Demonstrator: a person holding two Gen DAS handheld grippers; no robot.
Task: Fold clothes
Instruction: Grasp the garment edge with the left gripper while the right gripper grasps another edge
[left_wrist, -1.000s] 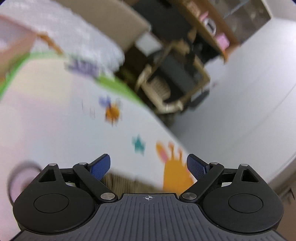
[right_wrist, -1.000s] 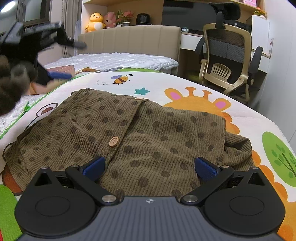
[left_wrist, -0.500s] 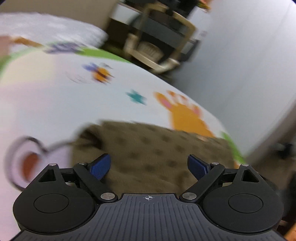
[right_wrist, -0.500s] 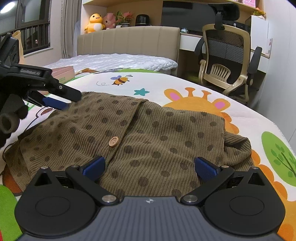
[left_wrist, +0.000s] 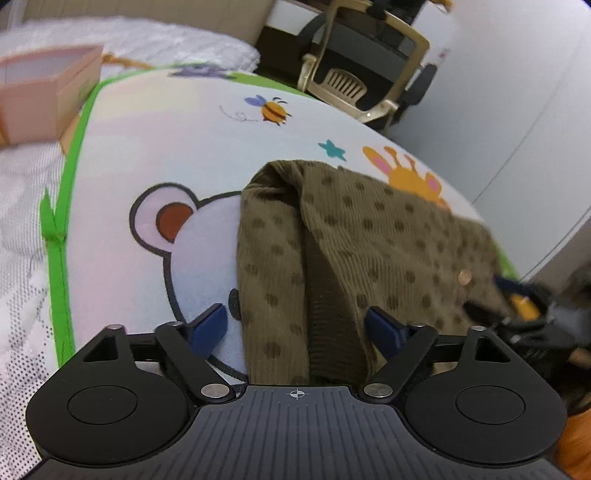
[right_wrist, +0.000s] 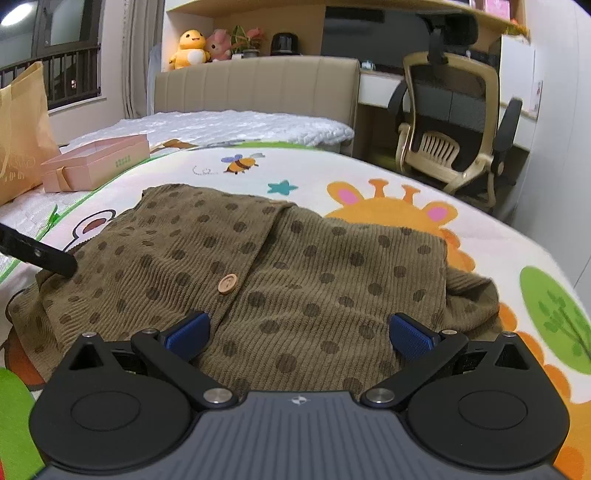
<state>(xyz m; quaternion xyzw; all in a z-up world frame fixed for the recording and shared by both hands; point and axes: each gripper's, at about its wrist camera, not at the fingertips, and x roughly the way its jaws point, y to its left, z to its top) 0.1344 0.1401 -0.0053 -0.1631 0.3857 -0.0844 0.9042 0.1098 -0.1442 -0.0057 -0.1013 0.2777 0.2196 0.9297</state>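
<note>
An olive-brown dotted corduroy cardigan (right_wrist: 280, 266) with a wooden button (right_wrist: 226, 283) lies folded on a cartoon-print mat (right_wrist: 369, 173). My right gripper (right_wrist: 297, 334) stands open low over the garment's near hem, nothing between its blue pads. My left gripper (left_wrist: 295, 326) is open at the cardigan (left_wrist: 332, 251), with a sleeve's ribbed edge lying between its fingers. One left finger (right_wrist: 40, 256) shows as a dark bar at the garment's left edge in the right wrist view. The right gripper (left_wrist: 517, 299) appears blurred at the far right of the left wrist view.
A pink box (right_wrist: 96, 160) and a tan paper bag (right_wrist: 20, 133) sit at the mat's far left on the bed. A white blanket (right_wrist: 236, 127) and headboard lie beyond. An office chair (right_wrist: 454, 129) stands past the bed's right side.
My left gripper swung down from above the bed to the cardigan's left sleeve edge, staying open. The right gripper and the garment have not moved.
</note>
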